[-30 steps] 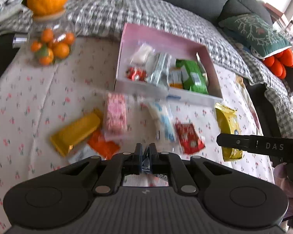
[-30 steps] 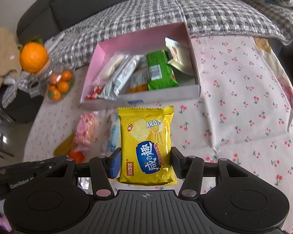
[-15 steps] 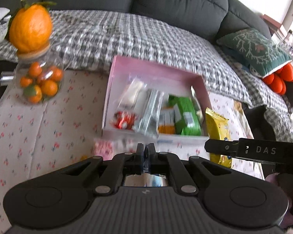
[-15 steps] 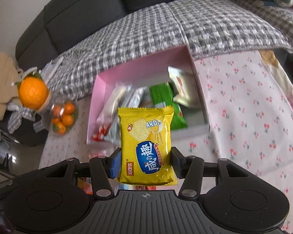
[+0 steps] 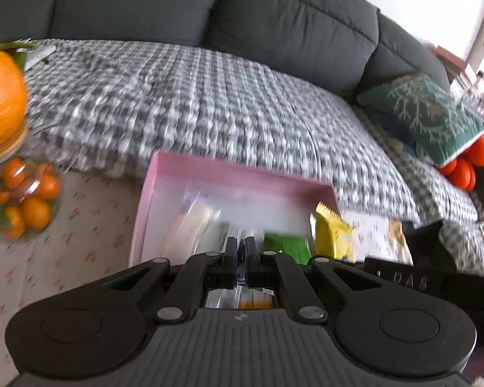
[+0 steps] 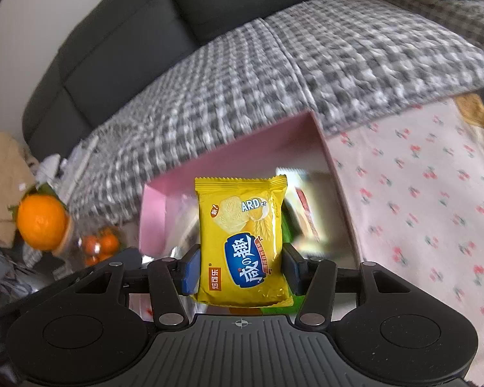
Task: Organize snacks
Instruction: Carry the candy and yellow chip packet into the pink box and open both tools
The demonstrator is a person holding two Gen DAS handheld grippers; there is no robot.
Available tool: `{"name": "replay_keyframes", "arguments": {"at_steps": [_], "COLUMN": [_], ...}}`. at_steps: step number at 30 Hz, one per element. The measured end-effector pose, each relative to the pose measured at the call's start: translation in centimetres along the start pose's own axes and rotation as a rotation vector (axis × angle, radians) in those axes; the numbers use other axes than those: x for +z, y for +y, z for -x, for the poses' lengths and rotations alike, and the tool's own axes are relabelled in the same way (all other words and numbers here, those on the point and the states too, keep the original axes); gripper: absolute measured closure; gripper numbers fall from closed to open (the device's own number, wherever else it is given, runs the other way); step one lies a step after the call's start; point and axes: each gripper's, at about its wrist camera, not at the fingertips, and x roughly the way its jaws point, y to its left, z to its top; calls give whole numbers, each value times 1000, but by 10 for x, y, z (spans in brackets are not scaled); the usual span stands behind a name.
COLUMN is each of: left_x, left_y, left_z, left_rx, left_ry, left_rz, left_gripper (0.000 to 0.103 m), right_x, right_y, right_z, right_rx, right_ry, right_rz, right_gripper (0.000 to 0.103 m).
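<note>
1. While my right claw [image 6: 240, 269] clamps the yellow cracker packet [image 6: 242, 242] by its two side edges, the packet stands upright in front of the lens, over the near part of the pink box [image 6: 326, 148].
2. On the packet I can read "ARD" in white letters near the top, large white Chinese characters on a blue oval, and a small orange label at the lower left; the rest is too small to make out.
3. My left claw [image 5: 241, 259] is pressed fully together, with a thin clear wrapper [image 5: 242, 300] pinched between its pads and hanging under it; what the wrapper holds I cannot tell.
4. From the left view, my right claw's black arm shows the letters "DAS" [image 5: 409, 282], blurred.
5. Inside the box lie a green packet [image 5: 287, 246], a pale wrapped bar [image 5: 190, 225] and other blurred snacks.
6. The box rests on a surface [image 6: 419, 193] covered with a cream cloth printed with small red cherries.
7. To the left stands a glass jar of small oranges [image 5: 22, 203] with one large orange [image 5: 1, 96] on top.
8. Beyond the box lies a grey checked blanket [image 5: 193, 103] over a dark grey sofa [image 5: 274, 9], with a green patterned cushion [image 5: 426, 113] at the far right.
</note>
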Motion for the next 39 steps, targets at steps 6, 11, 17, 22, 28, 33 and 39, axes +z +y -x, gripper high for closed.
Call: {"name": "replay_keyframes", "arguments": {"at_steps": [6,11,17,22,28,33,39], "left_x": [14,20,20,15,13,11,6], "left_y": [1,4,3,4,4,7,8], "left_z": [-33,-52,-70,-74,-72,-65,-50], "left_rx": [-10,-4,1,9,41,43,54], "left_ry": [-40,-63,-59,-24,-19,-11,22], "left_rz": [20,19,-24,-49,-99,-102,-117], "left_gripper": [100,100,98,79,44,25,10], "right_x": [18,27,27,27,28,22,15], "right_y": [-3,-4,-6,-9,-8,-5,-2], "right_z": [-23,-40,-50,-49,-41,-34,-20], "right_rx": [5,-19,-29,-43,-52,-64,-99], "right_ry": [-42,-51,-50,-70,-87,-79,-62], "right_rz": [24,46,51,40,33,19,26], "right_gripper": [52,52,50,35,20,12,11]}}
